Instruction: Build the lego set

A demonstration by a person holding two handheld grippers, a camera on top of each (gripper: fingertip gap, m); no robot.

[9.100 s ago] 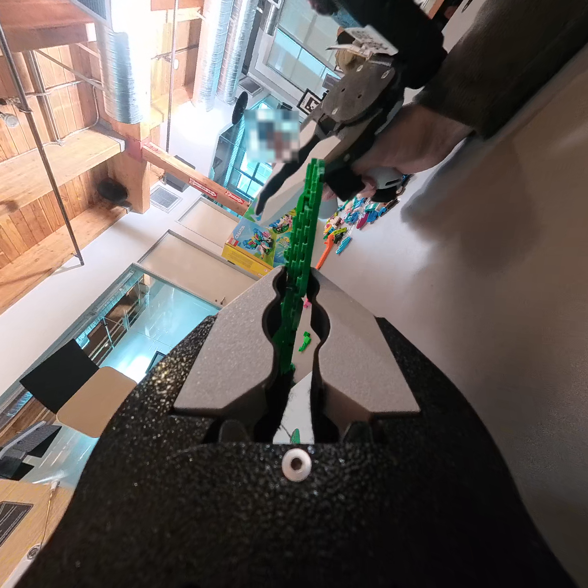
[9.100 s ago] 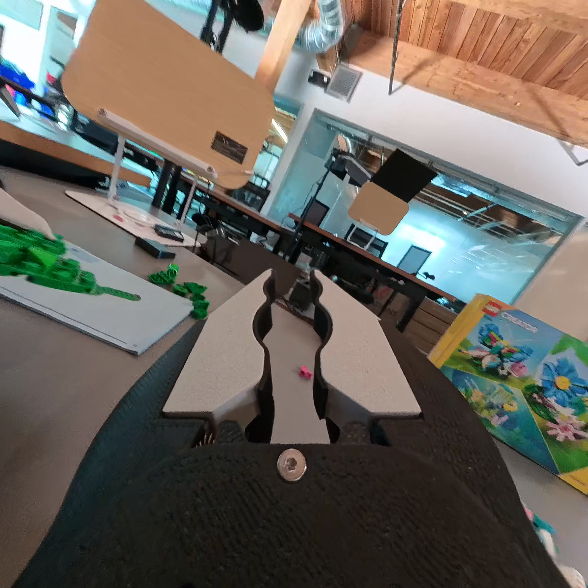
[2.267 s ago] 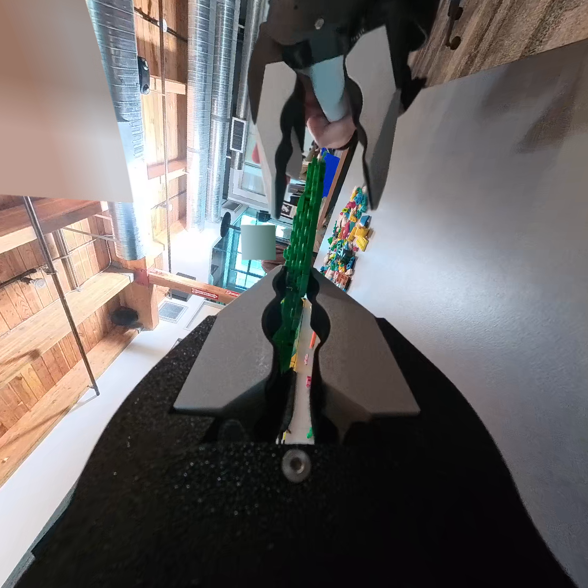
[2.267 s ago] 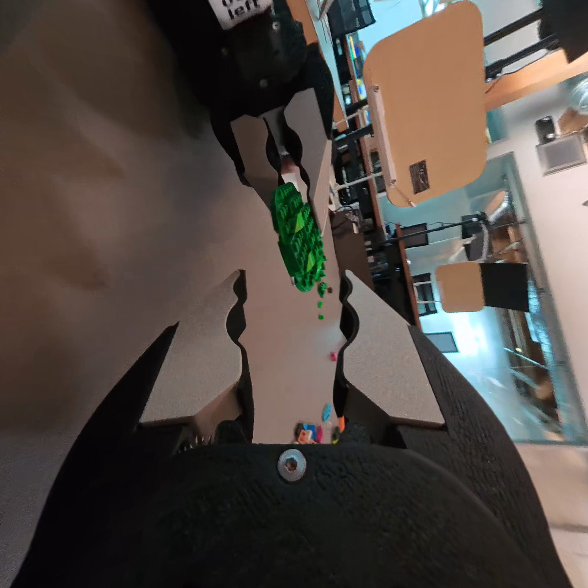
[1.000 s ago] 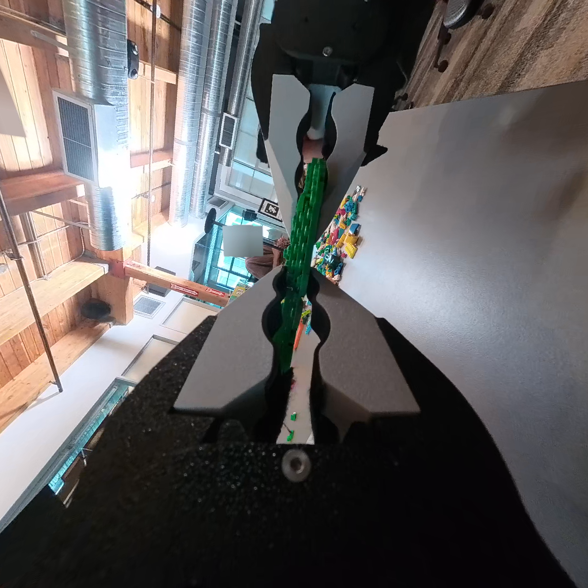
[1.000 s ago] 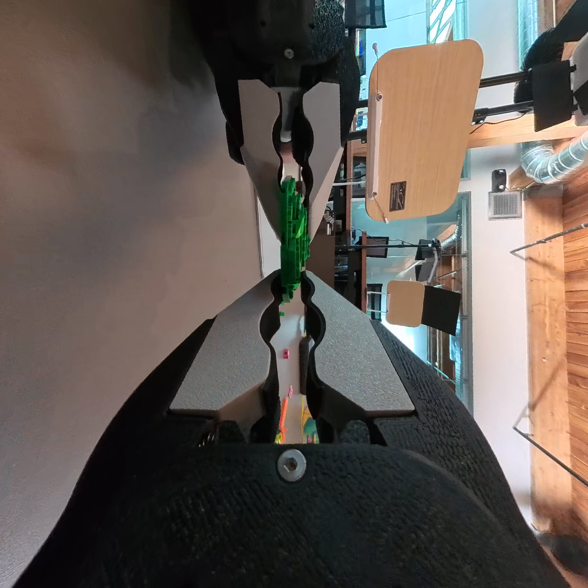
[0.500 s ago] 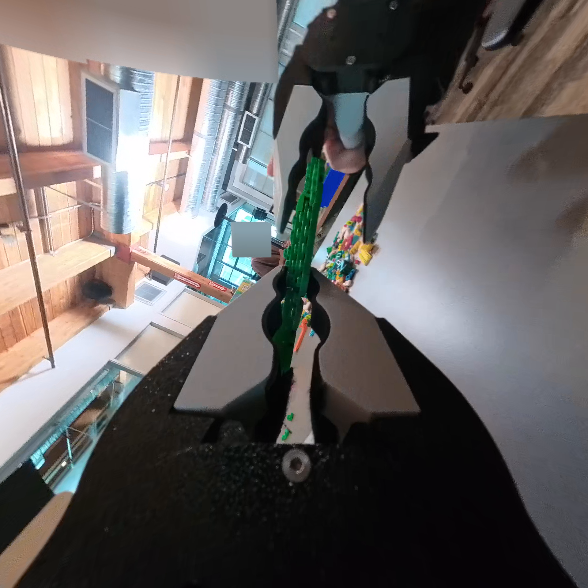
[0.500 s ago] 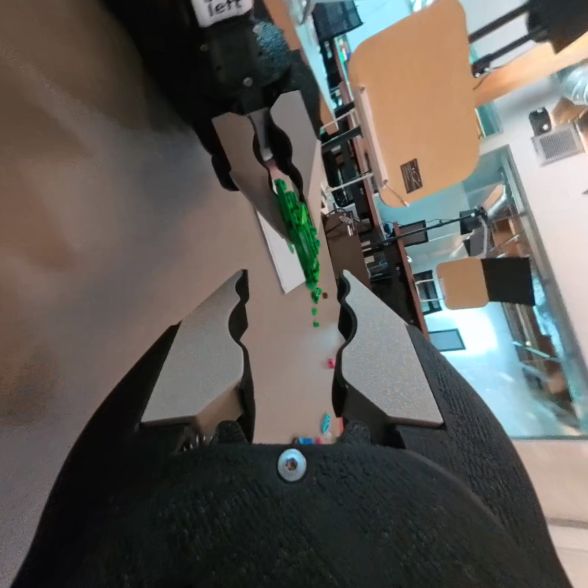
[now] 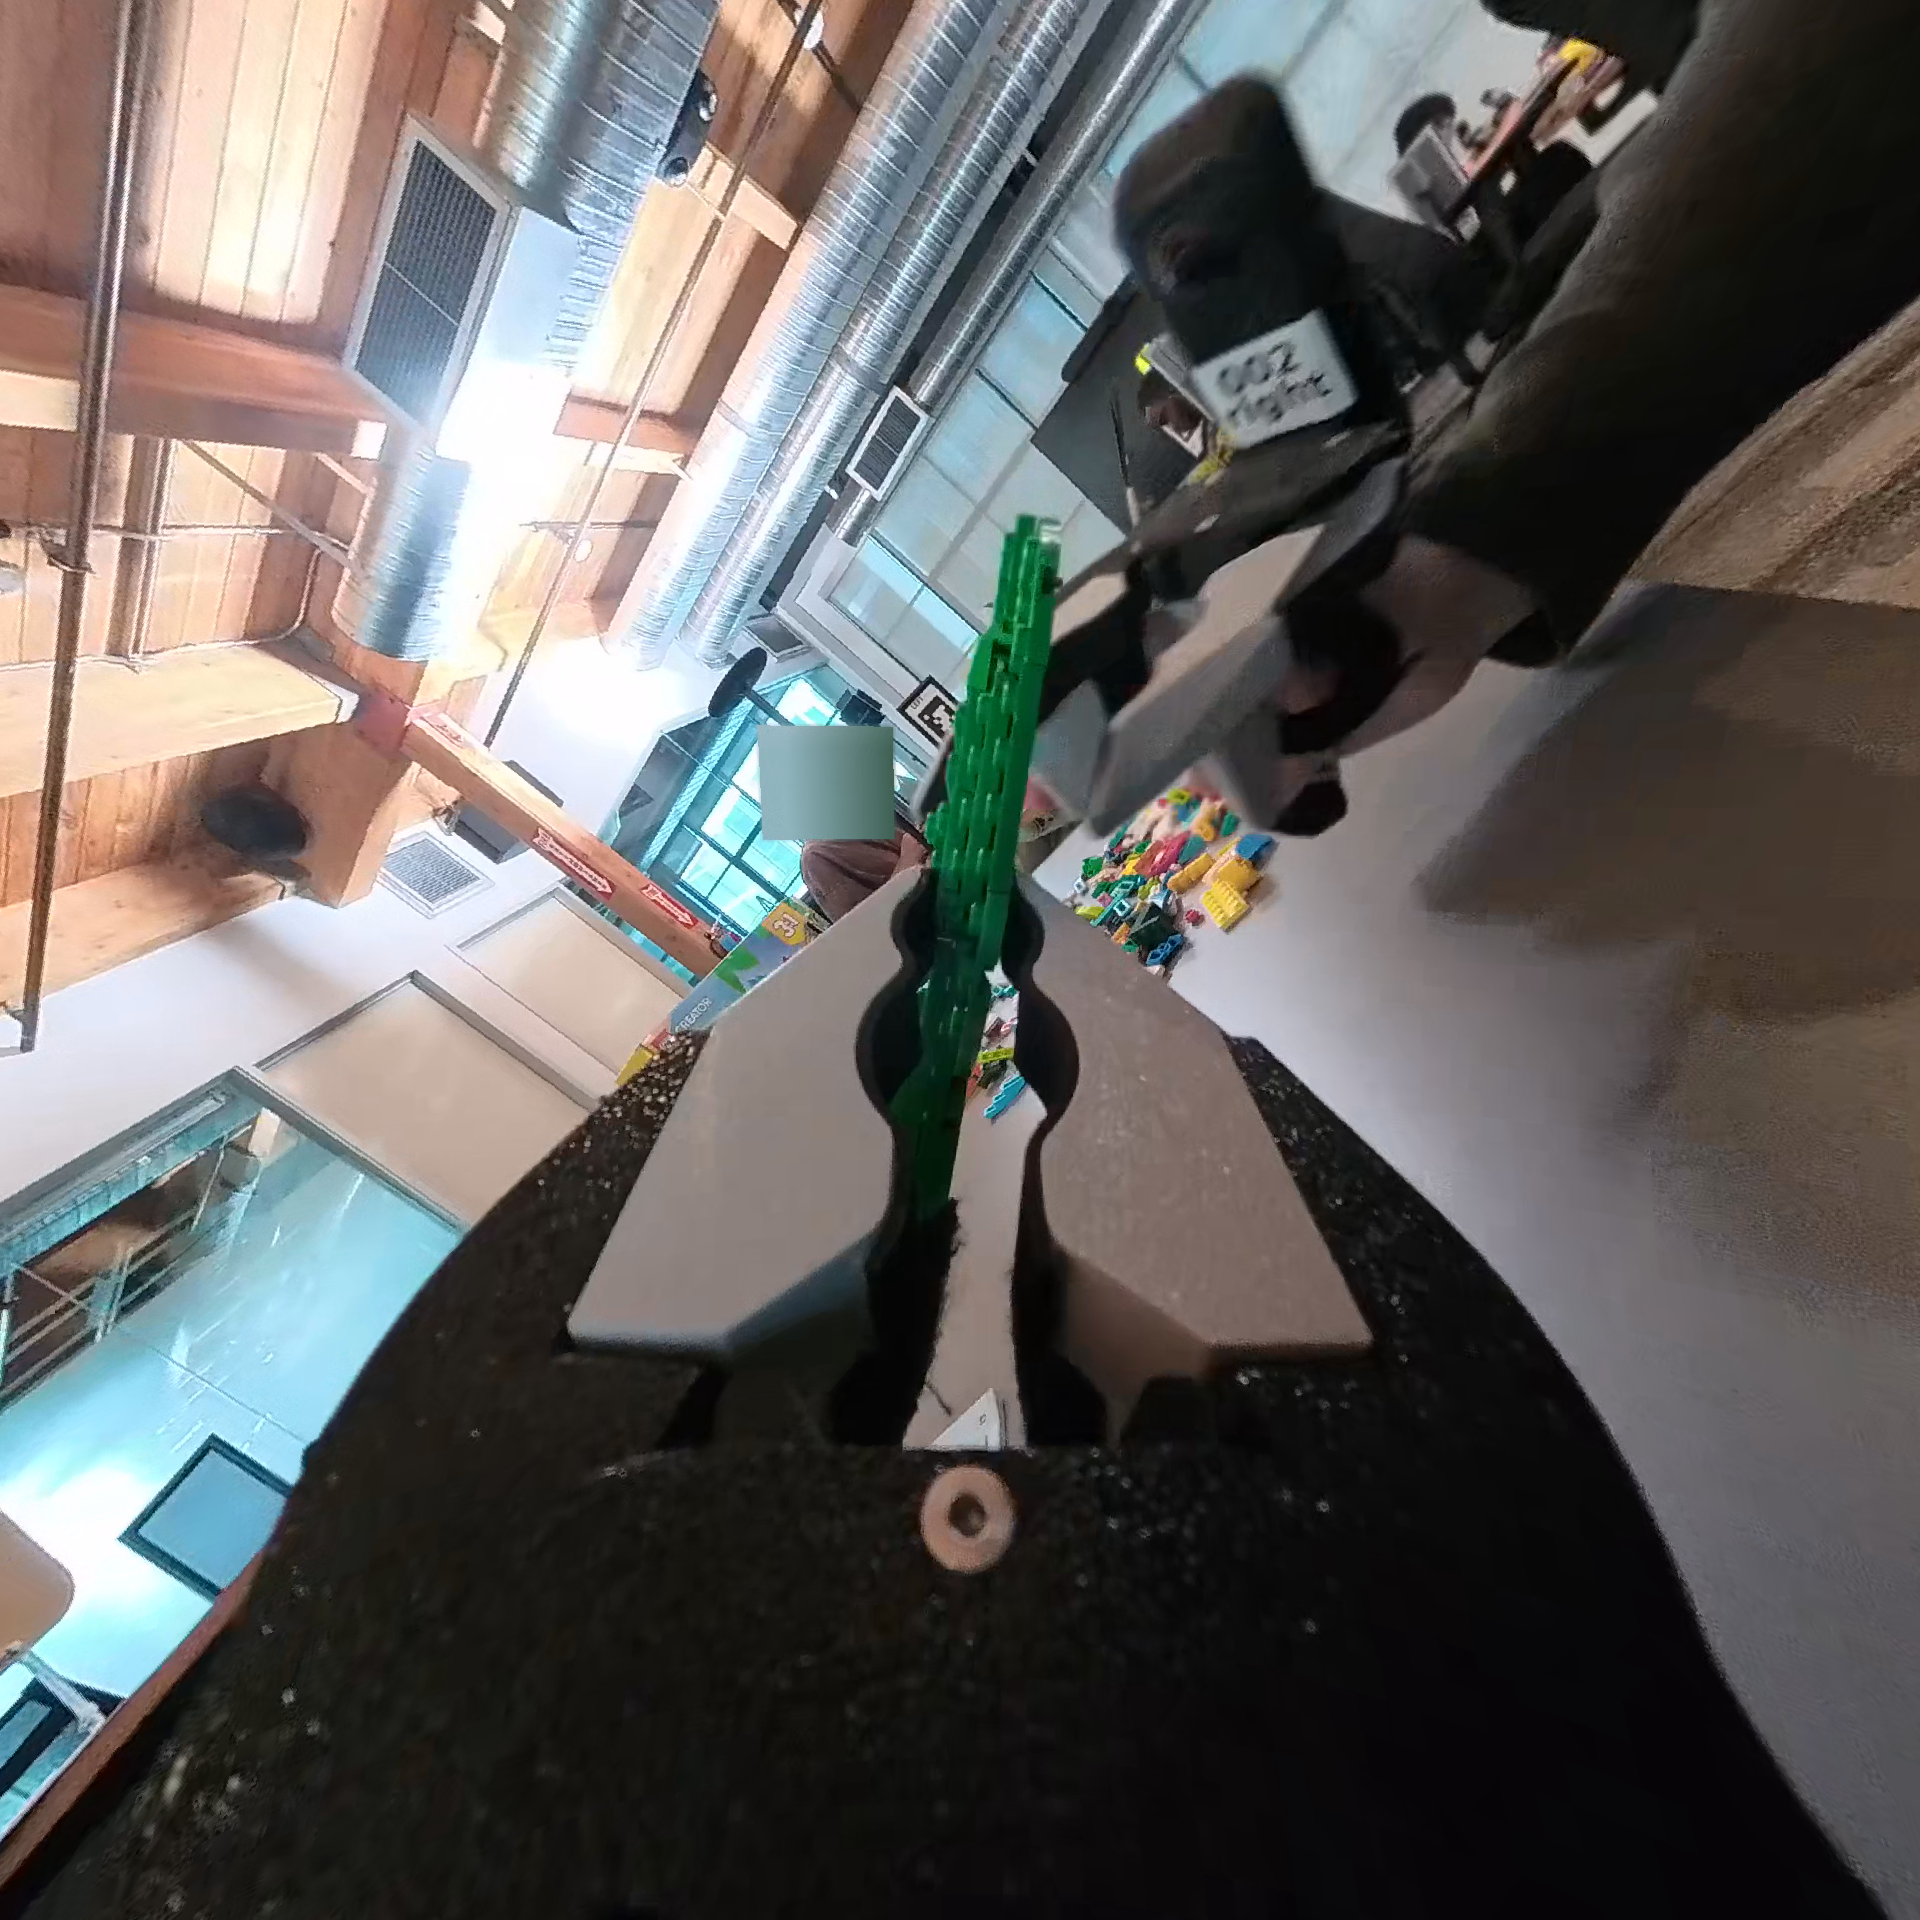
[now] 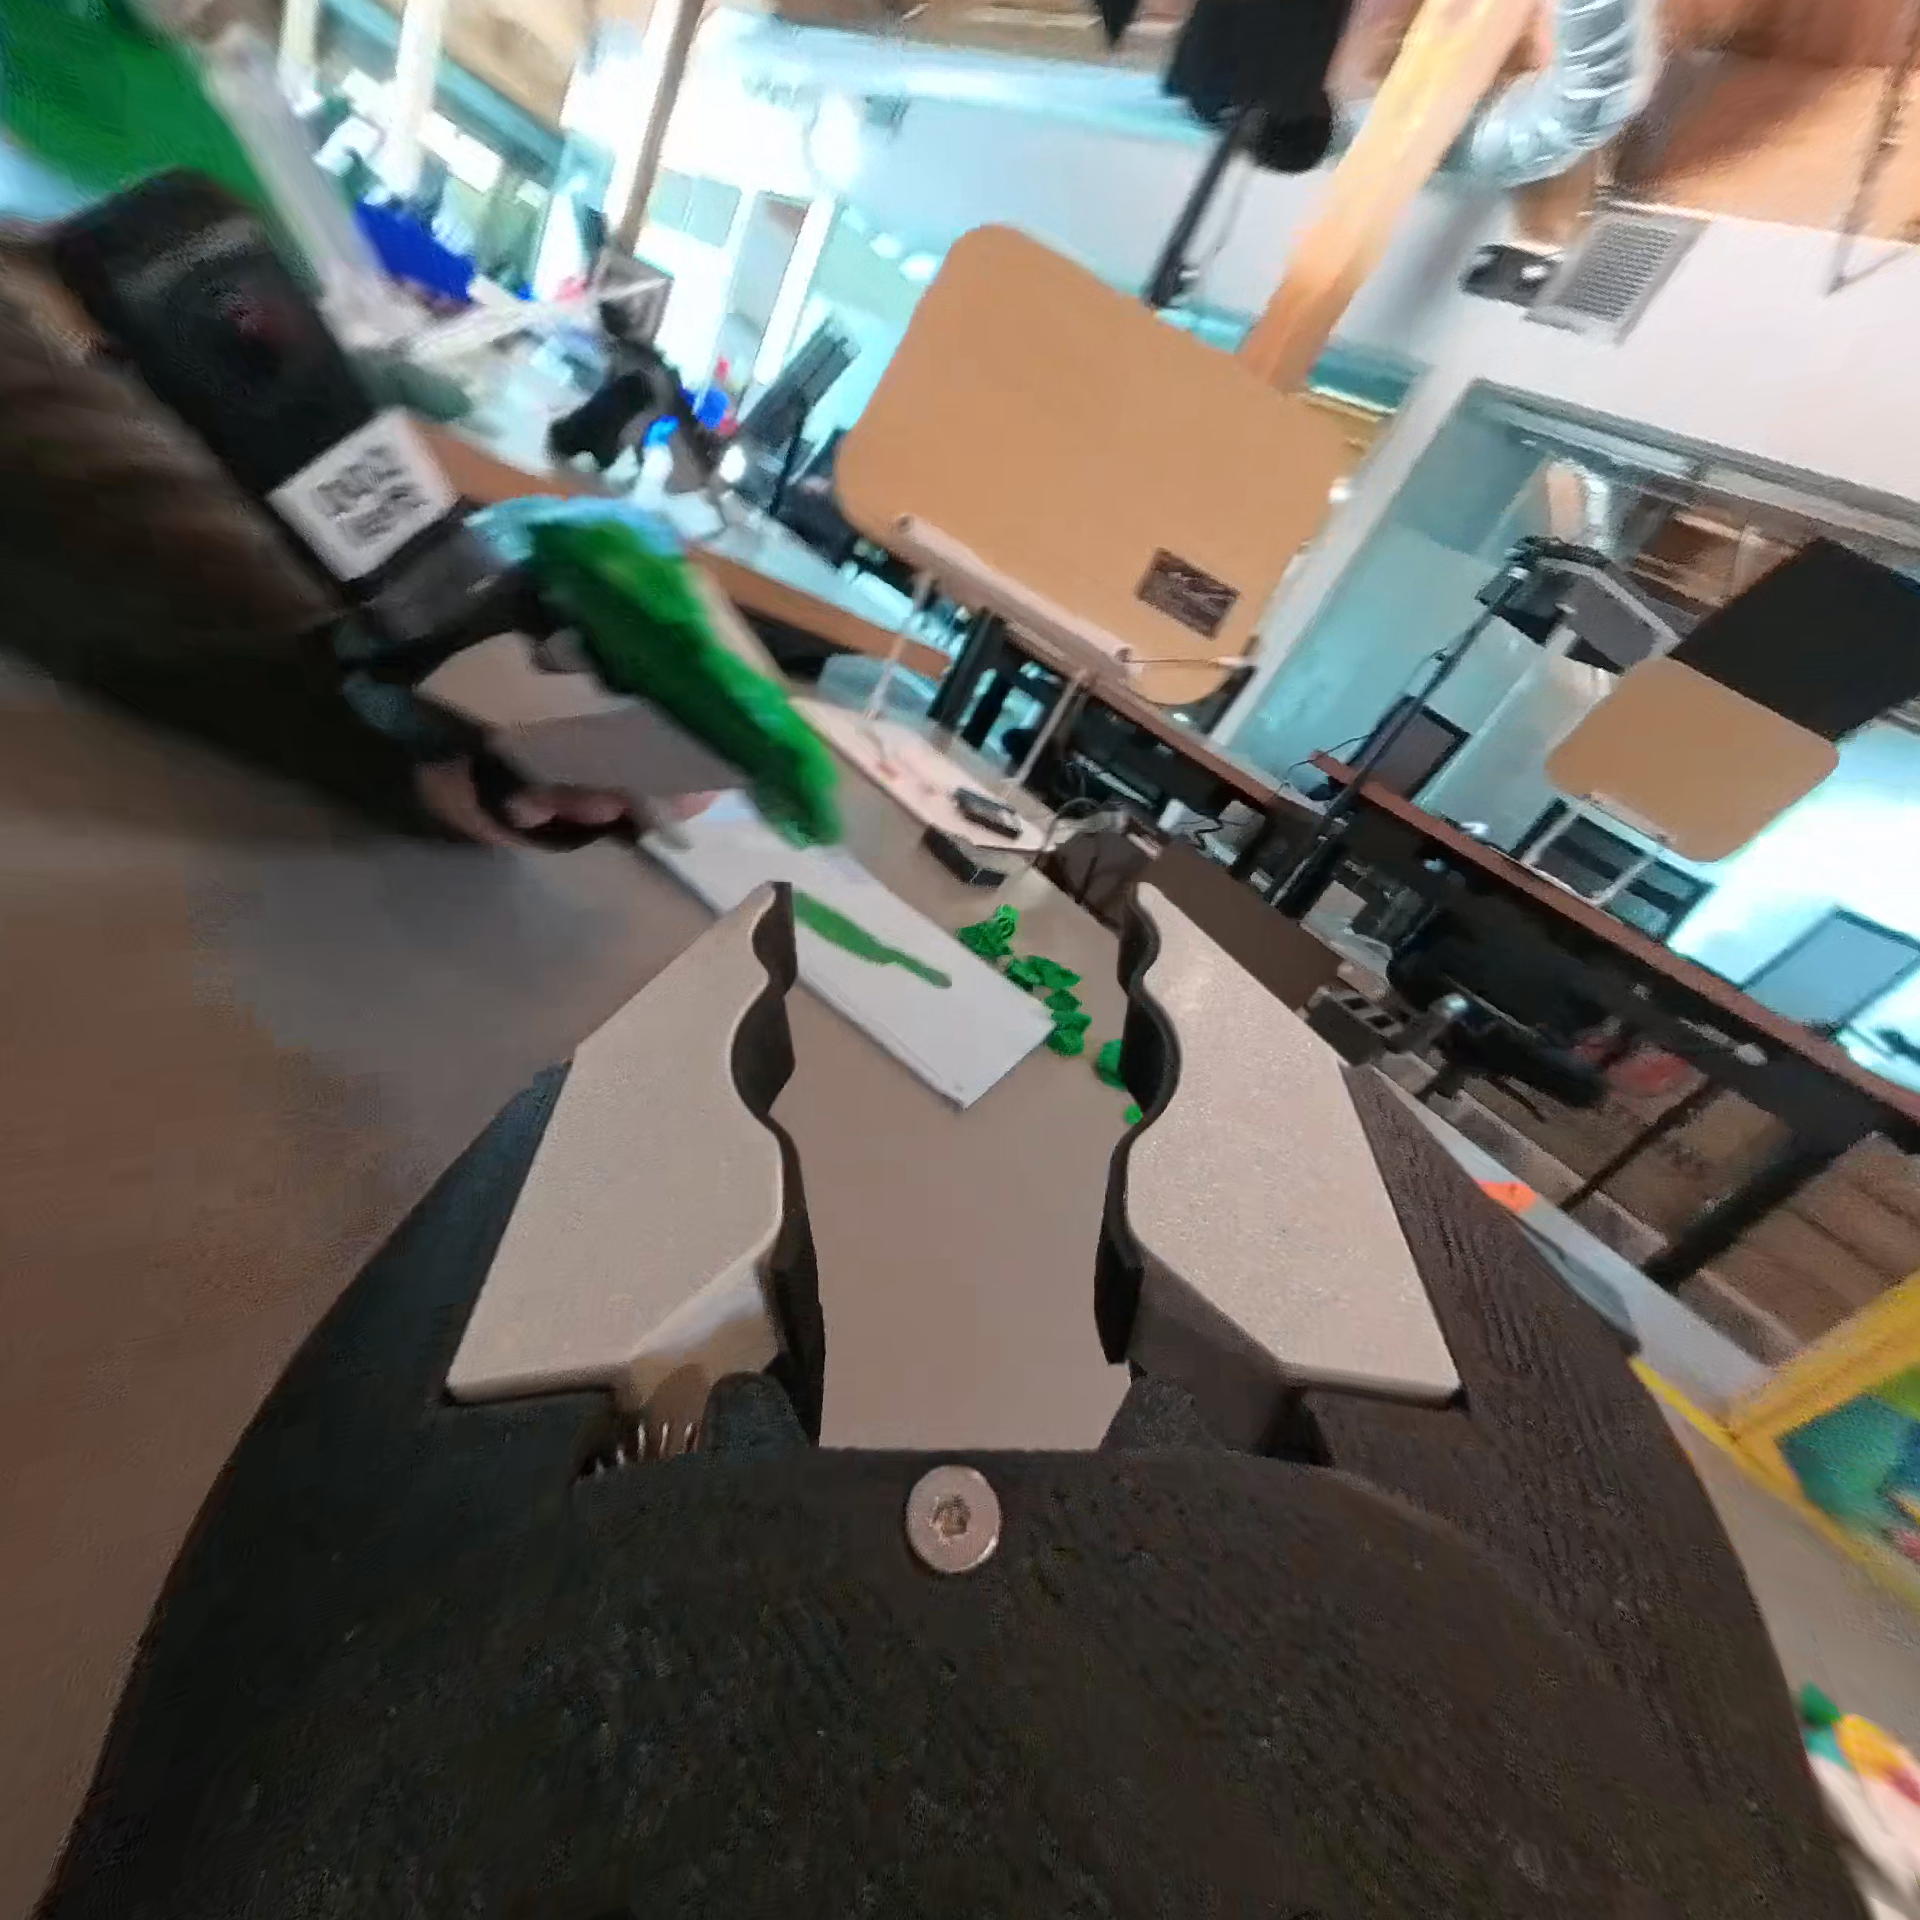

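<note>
The left tool (image 9: 961,914) is closed on a flat green lego build (image 9: 987,821), gripped edge-on so that it sticks out well past the fingertips; the same build shows blurred in the right wrist view (image 10: 686,665), lifted clear of the counter. The right tool (image 10: 956,914) stands wide open with nothing between its fingers, and in the left wrist view it (image 9: 1164,727) sits just to the right of the build's far end, not touching it as far as can be told. The counter (image 10: 208,1039) is a smooth grey-beige surface. Straight ahead of the right tool lies a white sheet (image 10: 914,997) with a green shape on it, and a scatter of small green pieces (image 10: 1049,997) just beyond its right corner. Ahead of the left tool and to its right lies a heap of multicoloured bricks (image 9: 1174,883) on the counter, and a colourful box (image 10: 1860,1444) stands at the right tool's far right. The room has a wooden plank ceiling with silver ducts (image 9: 831,343), glass partitions (image 10: 1558,623), long dark desks and rounded tan panels (image 10: 1081,457) on stands.
</note>
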